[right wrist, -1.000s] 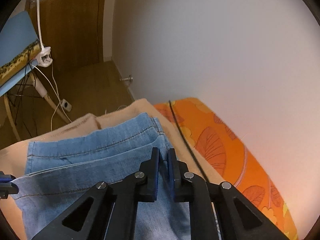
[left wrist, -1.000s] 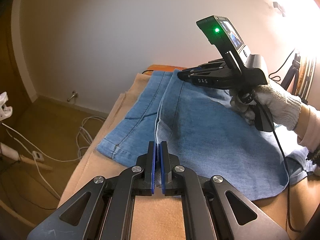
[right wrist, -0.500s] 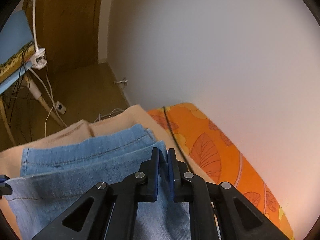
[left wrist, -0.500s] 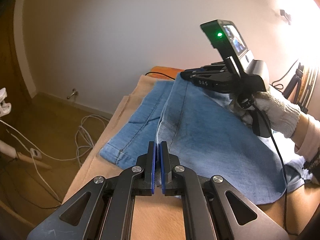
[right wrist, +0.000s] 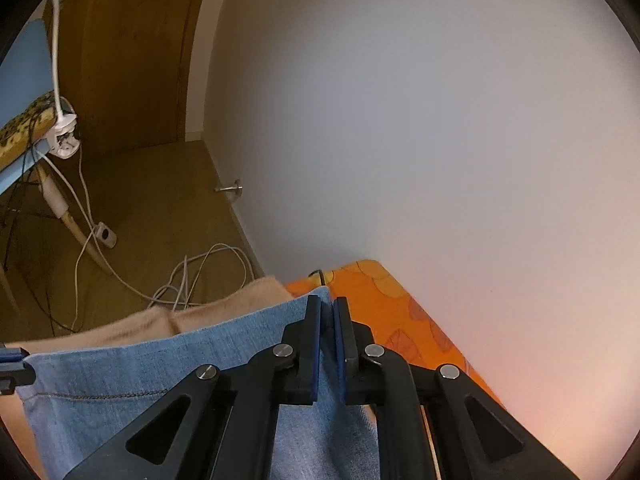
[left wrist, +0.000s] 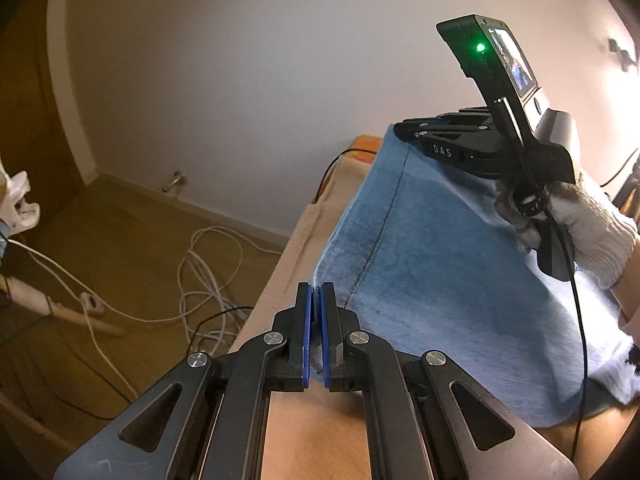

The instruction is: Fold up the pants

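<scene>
While the left tongs (left wrist: 316, 300) pinch one corner of the jeans (left wrist: 432, 280), the right tongs (right wrist: 329, 320) clamp another, holding the denim raised above the beige blanket (left wrist: 296, 248) toward two o'clock.

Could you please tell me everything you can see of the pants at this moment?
The pants are light blue denim with a darker stitched seam running along them. Both grippers are shut on one edge: the left gripper at one corner, the right gripper at the other, holding it raised and spread between them. The lower part drapes onto the beige cloth.
</scene>
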Available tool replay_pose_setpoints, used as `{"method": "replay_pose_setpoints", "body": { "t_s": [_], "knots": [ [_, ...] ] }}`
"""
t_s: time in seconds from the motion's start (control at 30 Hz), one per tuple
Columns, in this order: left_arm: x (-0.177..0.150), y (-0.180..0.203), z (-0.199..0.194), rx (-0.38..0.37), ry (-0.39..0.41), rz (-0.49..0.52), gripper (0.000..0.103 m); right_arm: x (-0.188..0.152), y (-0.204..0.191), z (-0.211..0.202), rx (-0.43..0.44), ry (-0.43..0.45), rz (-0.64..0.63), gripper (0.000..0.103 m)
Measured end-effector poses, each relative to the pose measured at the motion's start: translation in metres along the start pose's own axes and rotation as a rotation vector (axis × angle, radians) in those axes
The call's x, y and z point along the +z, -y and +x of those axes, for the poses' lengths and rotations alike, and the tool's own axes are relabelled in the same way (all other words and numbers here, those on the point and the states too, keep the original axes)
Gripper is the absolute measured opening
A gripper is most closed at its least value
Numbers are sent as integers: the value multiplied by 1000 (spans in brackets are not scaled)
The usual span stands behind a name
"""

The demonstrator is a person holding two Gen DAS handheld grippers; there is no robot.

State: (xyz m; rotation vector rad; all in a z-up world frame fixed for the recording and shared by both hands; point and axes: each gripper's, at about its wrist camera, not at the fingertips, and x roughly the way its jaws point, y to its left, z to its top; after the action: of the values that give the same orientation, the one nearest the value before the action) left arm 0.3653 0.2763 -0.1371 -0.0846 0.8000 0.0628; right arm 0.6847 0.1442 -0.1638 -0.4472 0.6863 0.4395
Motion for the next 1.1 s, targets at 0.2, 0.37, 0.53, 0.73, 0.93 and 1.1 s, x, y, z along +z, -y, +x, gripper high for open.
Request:
{"method": "replay_pose_setpoints", "body": {
  "t_s": [0.2,0.37,0.53,0.73,0.93,1.1],
  "knots": [
    [-4,3,17,35,-42,27,3,-15,-8,26,-28,-86,-32,4],
    [-2,-1,14,61,-43,17,8,-12,-1,7,-9,-73,3,44],
    [5,-11,-8,96,-14,-39,10,-17,7,-44,22,-39,20,53],
    [9,0,-62,81,38,-40,10,-39,8,-125,57,1,26,62],
    [17,36,-135,20,108,6,10,-83,34,-249,57,35,72,64],
    [15,89,-196,-53,168,67,10,-137,74,-359,8,45,163,68]
  ]
}}
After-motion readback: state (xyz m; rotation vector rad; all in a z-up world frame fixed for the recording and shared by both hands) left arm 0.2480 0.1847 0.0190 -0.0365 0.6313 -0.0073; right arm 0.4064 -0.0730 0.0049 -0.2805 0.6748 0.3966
